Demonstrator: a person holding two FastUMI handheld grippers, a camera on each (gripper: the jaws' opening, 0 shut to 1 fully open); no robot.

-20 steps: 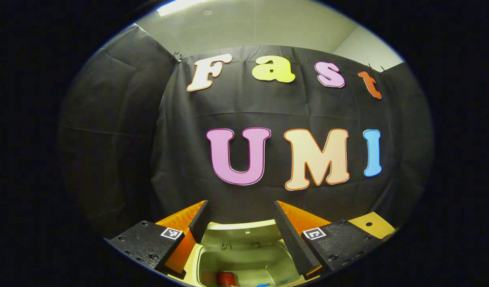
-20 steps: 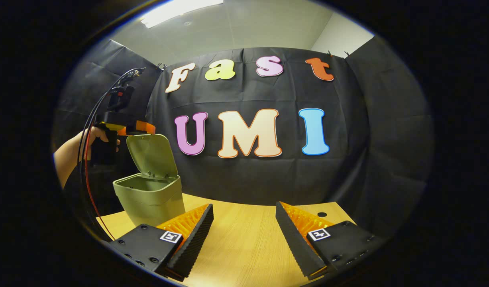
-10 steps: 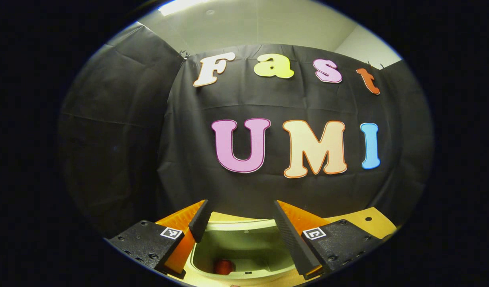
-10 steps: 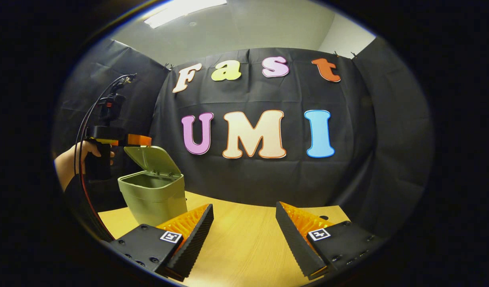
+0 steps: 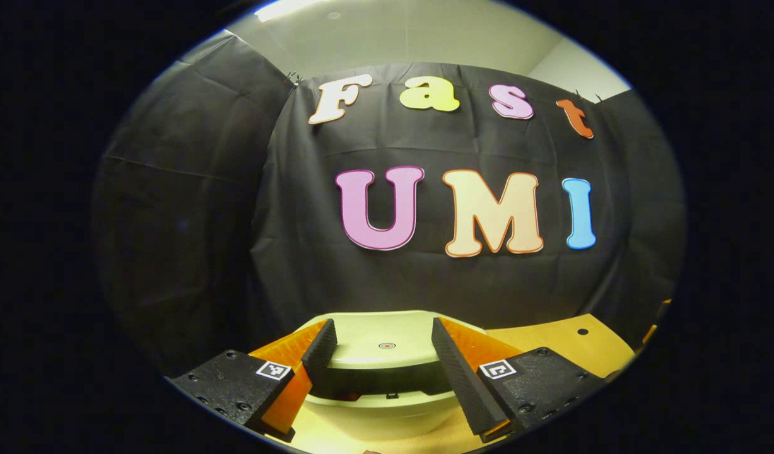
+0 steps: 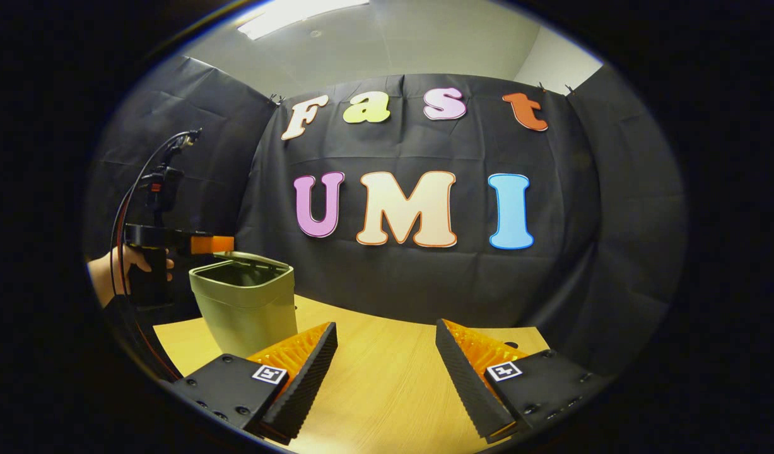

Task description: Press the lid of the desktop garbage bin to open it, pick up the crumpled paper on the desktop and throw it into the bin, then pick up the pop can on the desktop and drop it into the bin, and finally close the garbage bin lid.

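Left gripper (image 5: 381, 356), jaws spread, has pushed the lid (image 5: 387, 345) from upright a second ago to nearly flat over the bin (image 6: 245, 302) at the tabletop's (image 6: 387, 372) left edge. Only a sliver's left, so closing's almost done. Right gripper (image 6: 387, 372) idles spread and empty.

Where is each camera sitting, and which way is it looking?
Left gripper view: rides on the left gripper, just above the bin's nearly shut lid, facing the wall; its own fingers show.
Right gripper view: rides on the right gripper, low over the table; its fingers, a hand show.
Both share the bin.
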